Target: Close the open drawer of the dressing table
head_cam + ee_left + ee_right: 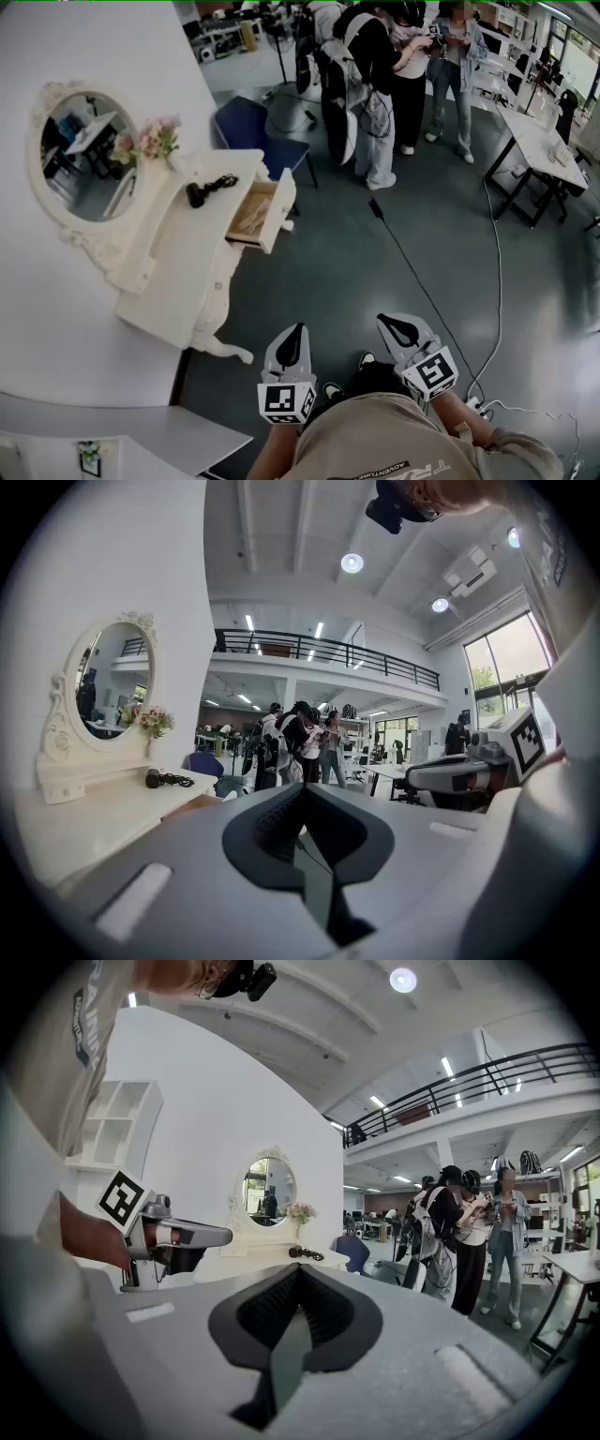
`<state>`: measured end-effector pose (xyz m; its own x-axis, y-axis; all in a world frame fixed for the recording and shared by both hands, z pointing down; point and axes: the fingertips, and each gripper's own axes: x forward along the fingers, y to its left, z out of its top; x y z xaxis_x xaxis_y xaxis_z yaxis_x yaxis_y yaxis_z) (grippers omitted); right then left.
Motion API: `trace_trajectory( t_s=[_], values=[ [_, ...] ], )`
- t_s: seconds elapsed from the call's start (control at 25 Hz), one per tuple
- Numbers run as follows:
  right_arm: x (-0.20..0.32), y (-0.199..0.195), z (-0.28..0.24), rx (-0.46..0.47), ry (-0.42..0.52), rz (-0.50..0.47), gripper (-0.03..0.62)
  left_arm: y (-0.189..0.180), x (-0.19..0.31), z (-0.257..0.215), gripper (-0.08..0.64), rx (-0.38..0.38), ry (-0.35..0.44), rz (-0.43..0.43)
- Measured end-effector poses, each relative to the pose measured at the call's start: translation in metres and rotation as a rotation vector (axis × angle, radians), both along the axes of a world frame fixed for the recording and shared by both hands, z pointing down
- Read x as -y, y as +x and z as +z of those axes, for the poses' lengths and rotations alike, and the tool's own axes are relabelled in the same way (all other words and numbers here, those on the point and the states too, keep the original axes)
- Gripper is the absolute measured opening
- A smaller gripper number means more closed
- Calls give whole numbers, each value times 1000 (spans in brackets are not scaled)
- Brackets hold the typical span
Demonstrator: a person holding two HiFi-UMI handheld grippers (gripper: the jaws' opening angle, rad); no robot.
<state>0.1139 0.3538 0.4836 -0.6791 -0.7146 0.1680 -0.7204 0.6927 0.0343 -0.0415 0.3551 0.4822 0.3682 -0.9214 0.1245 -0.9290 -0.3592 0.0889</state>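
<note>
drawer point(265, 212) standing open far-left, well apart | left gripper point(296, 334) sitting nearer than right gripper point(396, 324) | both jaw pairs seemingly pressing together, empty | closing push likely running leftward

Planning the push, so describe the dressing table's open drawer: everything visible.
The drawer is pulled well out of the front of the white dressing table, just under the tabletop. Its front panel is white and its inside looks like light wood. Whether it holds anything is too small to tell. It sits level, carried only by the table, and nothing else touches it.
</note>
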Motion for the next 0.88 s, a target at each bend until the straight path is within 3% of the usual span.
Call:
trace_trajectory(
  t_s=[0.24,0.44,0.88],
  values=[
    [7,-10,-6,-1,13,-18,2,-5,4,-4,17,-3,-9,4],
    [15,-10,-14,7,32,22,2,-6,8,-3,17,-12,-11,13],
    [32,18,17,20,-100,79,2,18,30,23,17,-26,-82,91]
  ],
)
